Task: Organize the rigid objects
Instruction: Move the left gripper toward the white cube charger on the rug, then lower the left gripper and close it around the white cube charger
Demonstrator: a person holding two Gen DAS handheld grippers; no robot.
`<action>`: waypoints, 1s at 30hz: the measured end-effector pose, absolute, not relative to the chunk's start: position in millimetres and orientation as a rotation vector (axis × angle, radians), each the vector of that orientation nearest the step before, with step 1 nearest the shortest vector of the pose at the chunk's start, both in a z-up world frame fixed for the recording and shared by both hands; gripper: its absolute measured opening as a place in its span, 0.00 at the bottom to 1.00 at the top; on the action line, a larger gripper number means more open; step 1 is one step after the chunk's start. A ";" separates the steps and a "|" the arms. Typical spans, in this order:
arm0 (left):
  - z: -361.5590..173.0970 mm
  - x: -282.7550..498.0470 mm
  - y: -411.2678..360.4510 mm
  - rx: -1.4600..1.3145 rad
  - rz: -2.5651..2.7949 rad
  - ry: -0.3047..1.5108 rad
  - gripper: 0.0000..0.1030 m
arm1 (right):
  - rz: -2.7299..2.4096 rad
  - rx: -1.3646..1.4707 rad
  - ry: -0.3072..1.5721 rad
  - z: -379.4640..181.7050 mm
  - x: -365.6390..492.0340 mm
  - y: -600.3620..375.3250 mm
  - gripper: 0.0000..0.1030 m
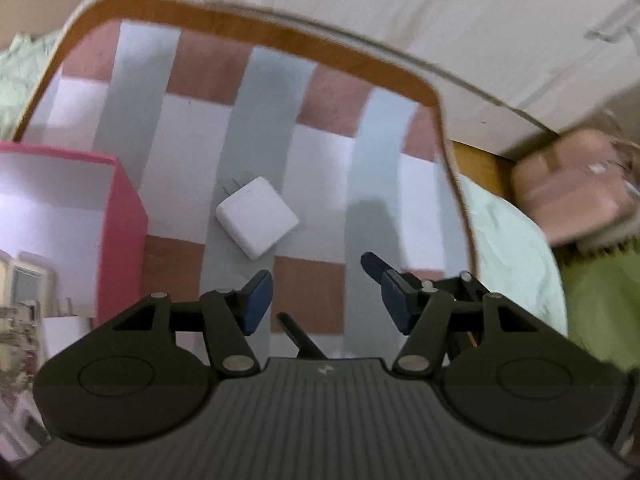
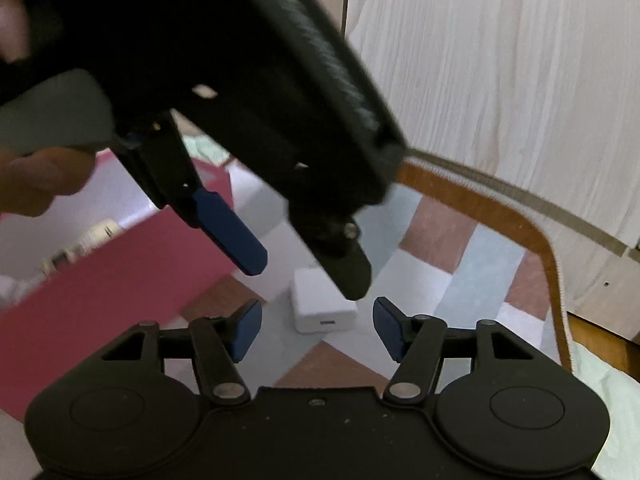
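Fingers of the left gripper (image 1: pixel 322 300) stand apart with nothing between the blue pads, and in the left wrist view they point steeply down at a bench (image 1: pixel 280 34) with a brown wooden rim and a top of pink, grey and white checks. Just ahead of the left pad lies the small white square plastic charger block (image 1: pixel 258 218), flat on the checks with its metal prongs turned away toward the far rim; lying flat and alone, it leaves its sides free for a pinch. To its left stands the open pink cardboard box (image 1: pixel 120 216) with a white inside, near the charger and probably the place it belongs. In the right wrist view the right gripper (image 2: pixel 316 330) also holds its fingers apart and empty, aimed at the same charger, whose port face is turned toward this camera. Above it the left gripper's black body fills the upper left, one finger tip hanging over the block's top edge. A hand shows blurred at the left edge. The box holds something pale, too blurred to name.
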State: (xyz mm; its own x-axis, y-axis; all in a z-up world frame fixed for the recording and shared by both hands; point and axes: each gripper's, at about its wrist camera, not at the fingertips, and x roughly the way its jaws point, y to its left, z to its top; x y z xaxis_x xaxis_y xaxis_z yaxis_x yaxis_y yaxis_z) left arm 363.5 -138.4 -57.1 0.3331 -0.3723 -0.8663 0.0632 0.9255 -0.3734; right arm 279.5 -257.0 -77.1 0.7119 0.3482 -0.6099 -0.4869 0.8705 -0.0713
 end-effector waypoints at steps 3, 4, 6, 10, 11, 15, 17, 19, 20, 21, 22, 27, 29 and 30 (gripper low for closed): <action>-82.5 378.6 -137.5 -0.330 -0.219 1.233 0.58 | 0.475 -0.275 0.648 -96.7 297.5 -253.4 0.65; -88.7 382.3 -137.0 -0.333 -0.204 1.238 0.58 | 0.476 -0.289 0.653 -103.2 303.1 -250.9 0.66; -98.7 387.8 -136.2 -0.343 -0.184 1.233 0.58 | 0.470 -0.303 0.665 -113.3 312.9 -247.3 0.66; -112.4 396.4 -131.8 -0.371 -0.140 1.246 0.58 | 0.470 -0.311 0.711 -129.5 331.8 -238.8 0.66; -114.3 397.2 -130.5 -0.382 -0.138 1.244 0.58 | 0.465 -0.316 0.712 -132.6 334.6 -236.6 0.66; -118.0 399.6 -125.5 -0.410 -0.144 1.221 0.57 | 0.457 -0.293 0.707 -139.1 341.6 -231.2 0.66; -118.6 397.7 -120.1 -0.475 -0.155 1.191 0.56 | 0.451 -0.266 0.712 -139.6 342.6 -231.1 0.62; -122.0 396.2 -119.1 -0.512 -0.168 1.189 0.56 | 0.460 -0.219 0.714 -142.5 340.5 -236.1 0.59; -123.5 395.0 -119.3 -0.511 -0.168 1.193 0.56 | 0.454 -0.209 0.712 -142.4 338.0 -237.7 0.59; -124.4 393.9 -119.3 -0.507 -0.166 1.196 0.55 | 0.447 -0.201 0.710 -141.6 333.5 -239.7 0.59; -125.2 392.4 -119.6 -0.501 -0.165 1.202 0.55 | 0.440 -0.192 0.714 -140.9 328.7 -242.8 0.59; -127.5 375.5 -125.1 -0.498 -0.213 1.221 0.54 | 0.334 -0.121 0.757 -137.1 294.5 -259.6 0.59; -130.0 366.3 -131.4 -0.509 -0.242 1.240 0.54 | 0.291 -0.079 0.780 -134.9 279.1 -265.9 0.59; -131.2 361.2 -135.0 -0.518 -0.259 1.249 0.53 | 0.268 -0.061 0.790 -133.7 271.1 -267.7 0.59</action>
